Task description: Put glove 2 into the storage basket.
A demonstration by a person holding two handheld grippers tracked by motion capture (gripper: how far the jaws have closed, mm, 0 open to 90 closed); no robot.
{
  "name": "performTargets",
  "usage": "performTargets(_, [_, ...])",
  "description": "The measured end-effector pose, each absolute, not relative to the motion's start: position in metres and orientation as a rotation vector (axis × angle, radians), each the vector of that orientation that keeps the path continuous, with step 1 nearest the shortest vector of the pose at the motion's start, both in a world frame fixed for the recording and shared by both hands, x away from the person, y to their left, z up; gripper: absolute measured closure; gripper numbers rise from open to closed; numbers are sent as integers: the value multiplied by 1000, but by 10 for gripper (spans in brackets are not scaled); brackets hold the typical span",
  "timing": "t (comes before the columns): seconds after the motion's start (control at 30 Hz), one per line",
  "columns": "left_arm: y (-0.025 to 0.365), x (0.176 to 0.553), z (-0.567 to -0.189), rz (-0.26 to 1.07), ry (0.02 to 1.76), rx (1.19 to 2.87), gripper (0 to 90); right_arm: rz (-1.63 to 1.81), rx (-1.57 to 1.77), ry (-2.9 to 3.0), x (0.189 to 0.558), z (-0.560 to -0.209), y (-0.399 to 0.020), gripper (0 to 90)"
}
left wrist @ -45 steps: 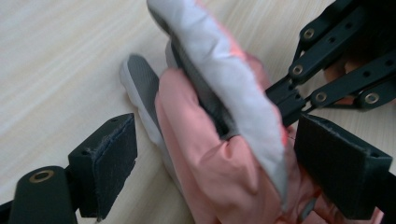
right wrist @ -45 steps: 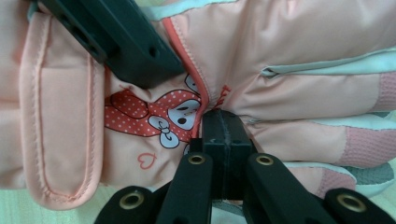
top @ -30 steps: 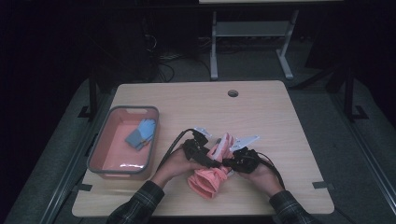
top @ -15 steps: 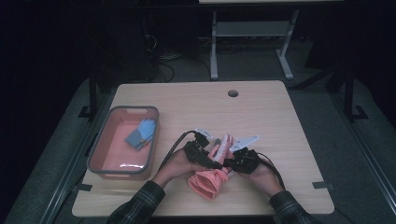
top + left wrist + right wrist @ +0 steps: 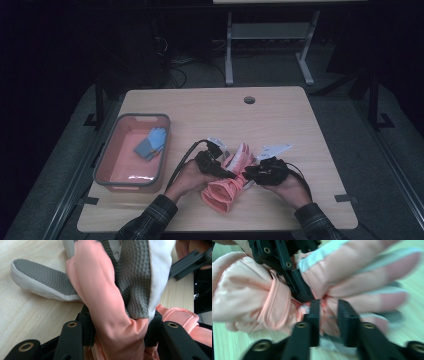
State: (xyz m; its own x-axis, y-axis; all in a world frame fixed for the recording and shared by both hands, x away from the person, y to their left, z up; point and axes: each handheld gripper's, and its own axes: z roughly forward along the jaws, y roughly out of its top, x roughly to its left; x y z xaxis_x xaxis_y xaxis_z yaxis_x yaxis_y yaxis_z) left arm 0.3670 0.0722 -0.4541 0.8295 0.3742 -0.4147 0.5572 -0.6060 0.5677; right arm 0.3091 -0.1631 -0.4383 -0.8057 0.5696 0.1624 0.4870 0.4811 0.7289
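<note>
Near the front edge of the desk (image 5: pixel 300 115), about midway along it, a pink padded glove (image 5: pixel 227 186) lies with its fingers pointing toward the back edge and its wide cuff toward the person. The left gripper (image 5: pixel 117 327) has been closing, and its jaws now press on the glove's palm from both sides, fabric bunched between them. The right gripper (image 5: pixel 327 312) has been opening; its jaws stand narrowly apart at the base of the glove fingers, a fold of cloth between them, though blur hides whether the pads still bite. Doing this handover well probably means keeping the left grip firm and low on the palm before the right lets go fully, so the glove does not twist or slump. A pink bin (image 5: pixel 102 165) with a blue glove (image 5: pixel 150 142) waits near the left edge.
</note>
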Motion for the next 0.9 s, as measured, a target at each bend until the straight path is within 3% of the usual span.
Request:
performTargets(0.23, [73,364,-450,-328,697,2273,572,1174,1065,2482,308,-451,-206,307])
performTargets(0.33, [75,365,-448,-355,709,2253,576,1105,1111,2415,310,-461,-218,222])
performTargets(0.5, [75,364,-445,-354,708,2246,579,1078,1178,2368,319,-472,-228,149])
performTargets(0.9, [77,360,-433,-346,679,2226,581,1030,1184,2354,321,-482,-225,117])
